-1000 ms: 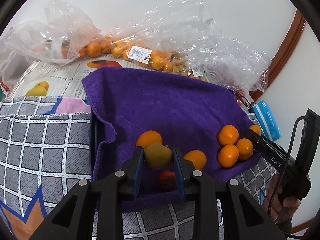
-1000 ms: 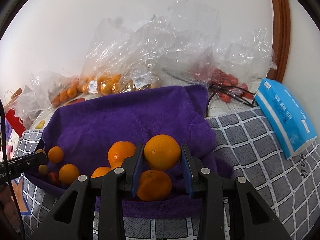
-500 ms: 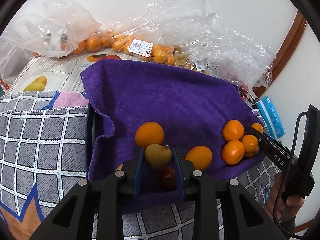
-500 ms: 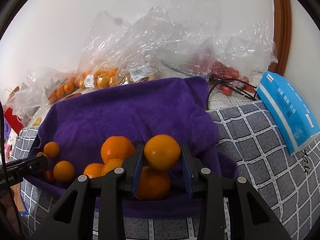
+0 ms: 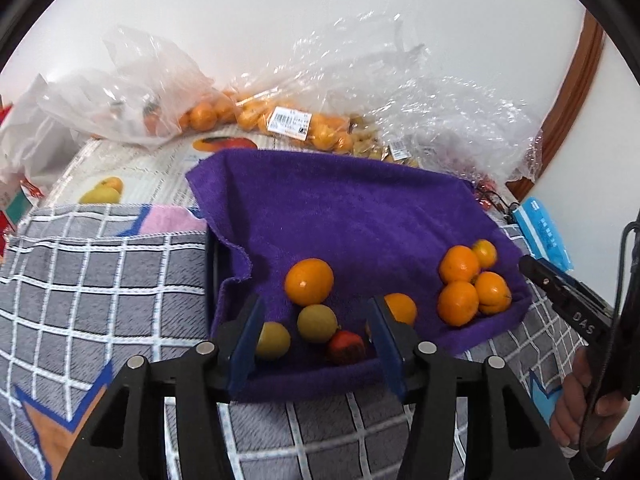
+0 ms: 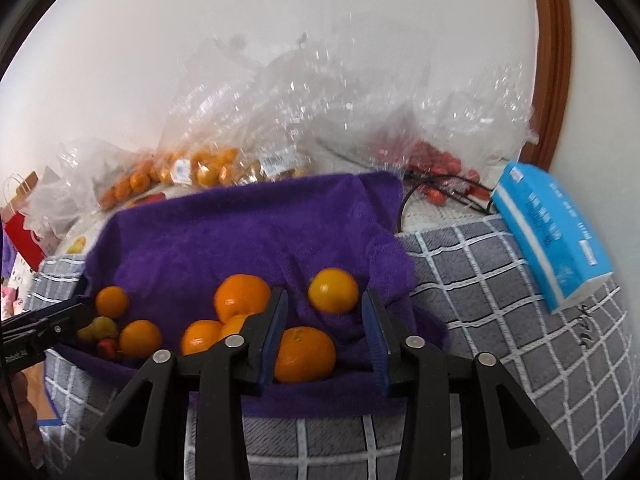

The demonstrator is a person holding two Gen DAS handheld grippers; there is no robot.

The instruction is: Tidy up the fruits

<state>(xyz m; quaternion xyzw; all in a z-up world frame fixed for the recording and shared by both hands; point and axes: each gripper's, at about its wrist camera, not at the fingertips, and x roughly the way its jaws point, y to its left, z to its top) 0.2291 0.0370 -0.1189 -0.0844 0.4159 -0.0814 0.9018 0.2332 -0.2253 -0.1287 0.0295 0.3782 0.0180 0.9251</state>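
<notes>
Opening both sets of jaws, left gripper [image 5: 316, 336] and right gripper [image 6: 325, 330] hold nothing; the firm, rollable tangerine [image 6: 333, 290] wants gripping across its middle.

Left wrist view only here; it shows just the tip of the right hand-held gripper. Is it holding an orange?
Observer: No. The right wrist view shows the right hand-held gripper with jaws opening; an orange sits loose between them, pads off it.
Operator: More fruit near it?
Observer: A second orange lies nearer the camera, one edge hidden by a finger.
Operator: What's behind the purple towel, right side?
Observer: A clear bag of small red fruits.
</notes>
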